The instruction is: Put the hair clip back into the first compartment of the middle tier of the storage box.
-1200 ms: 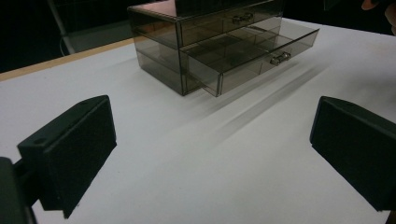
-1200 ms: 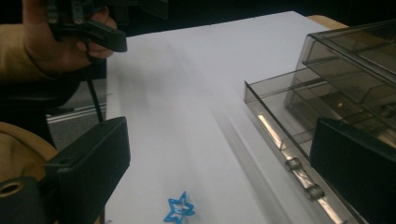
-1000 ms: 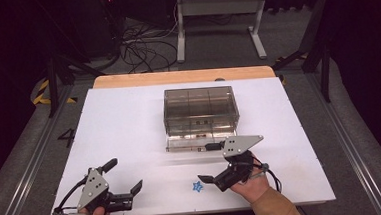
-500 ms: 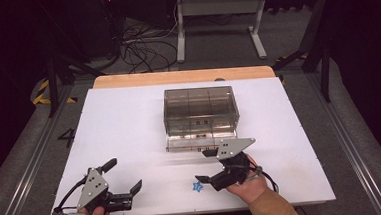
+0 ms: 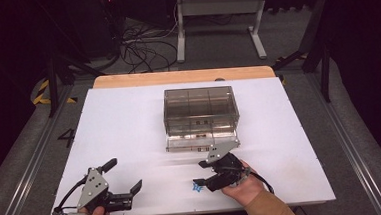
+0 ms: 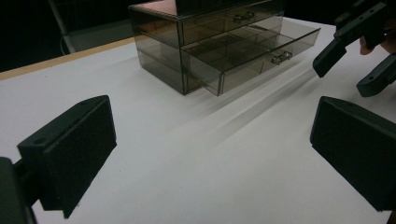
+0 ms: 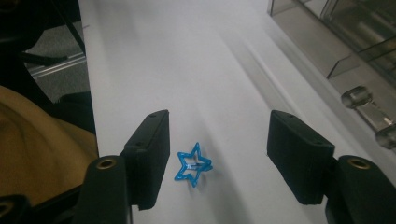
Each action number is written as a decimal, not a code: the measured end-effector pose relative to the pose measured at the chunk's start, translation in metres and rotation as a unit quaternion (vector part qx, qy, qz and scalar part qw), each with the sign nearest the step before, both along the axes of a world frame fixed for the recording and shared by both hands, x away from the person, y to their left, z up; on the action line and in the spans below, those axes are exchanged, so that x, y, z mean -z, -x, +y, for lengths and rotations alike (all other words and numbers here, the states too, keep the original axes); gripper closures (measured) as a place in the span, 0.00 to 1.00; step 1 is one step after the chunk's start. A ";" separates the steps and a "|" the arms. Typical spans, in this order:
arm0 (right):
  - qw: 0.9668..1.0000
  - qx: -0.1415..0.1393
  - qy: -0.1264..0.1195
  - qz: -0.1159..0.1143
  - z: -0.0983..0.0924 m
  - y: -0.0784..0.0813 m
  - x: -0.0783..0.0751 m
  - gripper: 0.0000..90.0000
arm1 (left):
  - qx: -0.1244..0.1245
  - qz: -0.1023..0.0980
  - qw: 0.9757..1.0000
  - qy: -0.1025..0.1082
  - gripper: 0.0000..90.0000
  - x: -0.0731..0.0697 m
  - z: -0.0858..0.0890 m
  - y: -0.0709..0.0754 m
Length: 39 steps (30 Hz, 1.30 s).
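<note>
A small blue star-shaped clip (image 7: pixel 192 164) lies flat on the white table (image 5: pixel 129 126), near its front edge (image 5: pixel 197 187). My right gripper (image 7: pixel 224 154) is low over it, and its jaws have just been closing. The star lies between them, close to the left pad, and neither pad touches it. In the high view the right gripper (image 5: pixel 201 173) points left, just in front of the drawer box. My left gripper (image 5: pixel 123 175) rests at the front left, open with nothing in it (image 6: pixel 212 154).
A smoky transparent drawer box (image 5: pixel 201 109) stands mid-table, its lower drawer (image 5: pixel 200 141) pulled out toward me, with a clear knob (image 7: pixel 357 98) on its front. The wooden table edge (image 5: pixel 181 77) and cables on the floor lie beyond.
The right gripper has sunk and shifted left toward the star, and its jaws stand narrower than before. The left gripper has kept still.
</note>
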State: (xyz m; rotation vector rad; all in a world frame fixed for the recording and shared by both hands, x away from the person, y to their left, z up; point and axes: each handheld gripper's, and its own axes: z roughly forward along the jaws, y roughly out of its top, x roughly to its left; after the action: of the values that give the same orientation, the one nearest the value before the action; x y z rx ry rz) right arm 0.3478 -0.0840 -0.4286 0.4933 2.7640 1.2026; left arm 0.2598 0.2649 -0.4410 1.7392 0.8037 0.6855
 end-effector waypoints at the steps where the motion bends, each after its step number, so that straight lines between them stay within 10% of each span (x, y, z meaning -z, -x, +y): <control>1: 1.000 0.000 0.010 0.004 0.002 0.000 0.003 0.48 | 0.000 0.000 1.000 0.000 0.01 0.000 0.000 0.000; 39: 0.996 -0.013 0.080 0.023 0.017 0.001 0.020 0.82 | 0.003 0.004 1.000 0.001 0.01 0.000 0.000 -0.001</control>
State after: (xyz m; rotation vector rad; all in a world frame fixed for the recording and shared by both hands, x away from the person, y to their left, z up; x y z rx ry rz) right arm 0.3467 -0.0668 -0.4488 0.4770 2.8828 0.9740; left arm 0.2604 0.2648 -0.4415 1.7437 0.8051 0.6747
